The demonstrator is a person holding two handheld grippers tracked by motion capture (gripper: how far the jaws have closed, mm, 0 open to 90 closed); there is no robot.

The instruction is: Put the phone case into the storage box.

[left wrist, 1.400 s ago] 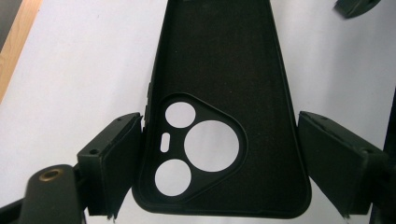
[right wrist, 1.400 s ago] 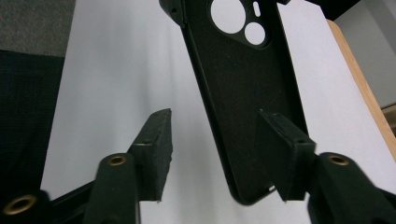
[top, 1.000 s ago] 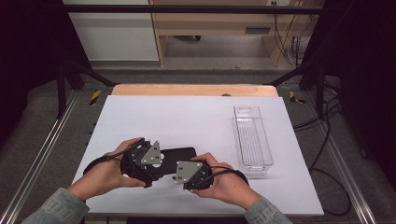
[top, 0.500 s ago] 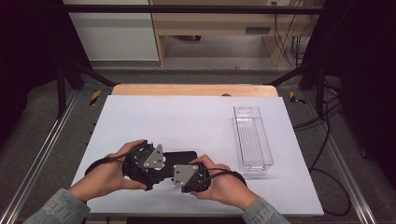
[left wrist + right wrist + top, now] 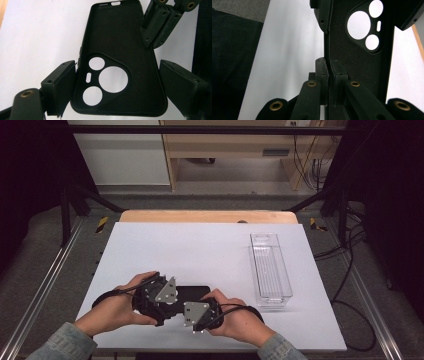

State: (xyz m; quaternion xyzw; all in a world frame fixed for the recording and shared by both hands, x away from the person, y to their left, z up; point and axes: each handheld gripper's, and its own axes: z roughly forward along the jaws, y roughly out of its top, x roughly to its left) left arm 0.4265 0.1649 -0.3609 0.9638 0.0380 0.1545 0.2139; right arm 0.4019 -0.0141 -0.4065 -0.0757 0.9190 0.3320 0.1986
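Lying open side up on the white table [image 5: 210, 245], the black phone case [image 5: 117, 62] sits between the two grippers, its camera cut-outs showing the pale surface through them. The right gripper [image 5: 328, 72] has its jaws pressed narrow onto one long side wall of the case, near the end away from the cut-outs; in its own view the thin wall runs straight up from between the closed pads. The left gripper [image 5: 117, 82] stands wide, one jaw on each side of the camera end: the jaw on the button edge looks to touch the wall, while the other stands just off the opposite edge.

Compared with a second ago, both hands have drawn closer together over the case in the high view, the left gripper [image 5: 155, 296] having slid toward the right gripper [image 5: 199, 312] so that less of the case shows between them. That suggests the grip is being set up from both ends: one side already pinched, the other about to close across the width.

Beyond the right gripper, well apart, a clear plastic tray [image 5: 271, 270] stands empty along the table's edge, a likely place for the case.
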